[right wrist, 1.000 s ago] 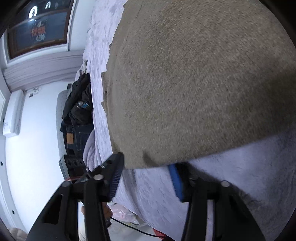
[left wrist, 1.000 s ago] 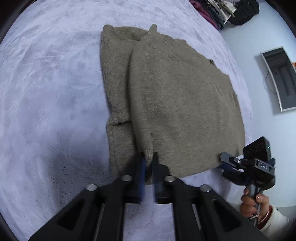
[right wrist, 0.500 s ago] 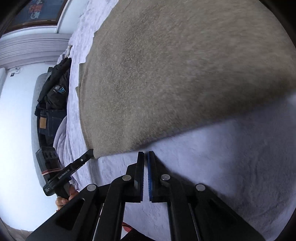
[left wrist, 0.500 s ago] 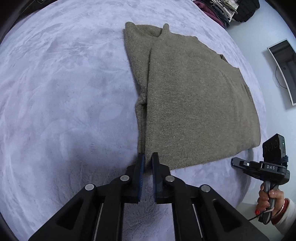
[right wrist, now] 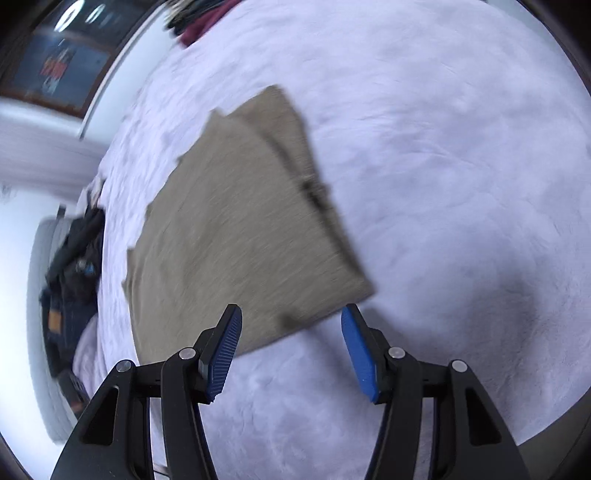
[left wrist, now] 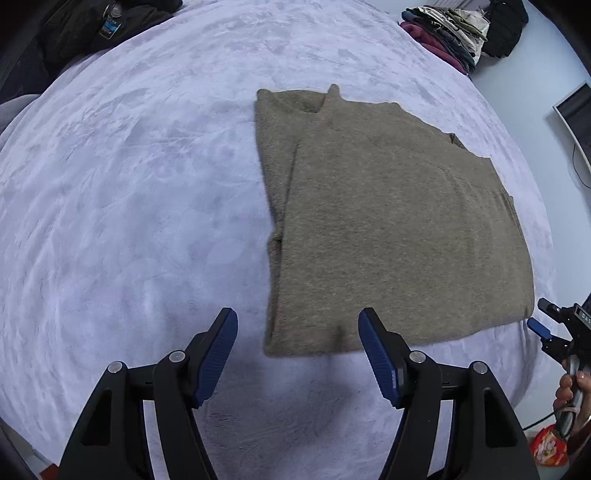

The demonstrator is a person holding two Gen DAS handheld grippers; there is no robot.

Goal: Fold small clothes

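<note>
Left wrist view has my left gripper [left wrist: 298, 332] pitched steeply down over the bed, its jaws standing apart after just having opened, nothing pinched between the blue pads [left wrist: 218, 354]. The near hem of the folded olive-brown sweater [left wrist: 391, 229] shows in the gap between them, but the pads do not press on it. At the right edge of that view I see my right gripper [left wrist: 543, 321] held in a hand [left wrist: 570, 391], just off the sweater's near right corner.

Right wrist view is smeared by motion. That gripper [right wrist: 291, 332] also stands with jaws apart, having just opened, and nothing is clamped; the sweater's [right wrist: 236, 236] near corner sits in front of the fingers, apart from them as far as I can tell.

One sweater lies flat on the lavender plush blanket [left wrist: 122, 192], a narrower folded layer showing along its left side. Bare blanket runs wide to the left and beyond it; on the right the blanket's edge falls close past the garment. Two heaps sit at the far edges: dark clothes [left wrist: 103, 26] at top left and a stack of folded garments [left wrist: 447, 37] at top right. A red packet [left wrist: 548, 448] lies low by the hand, off the bed.
</note>
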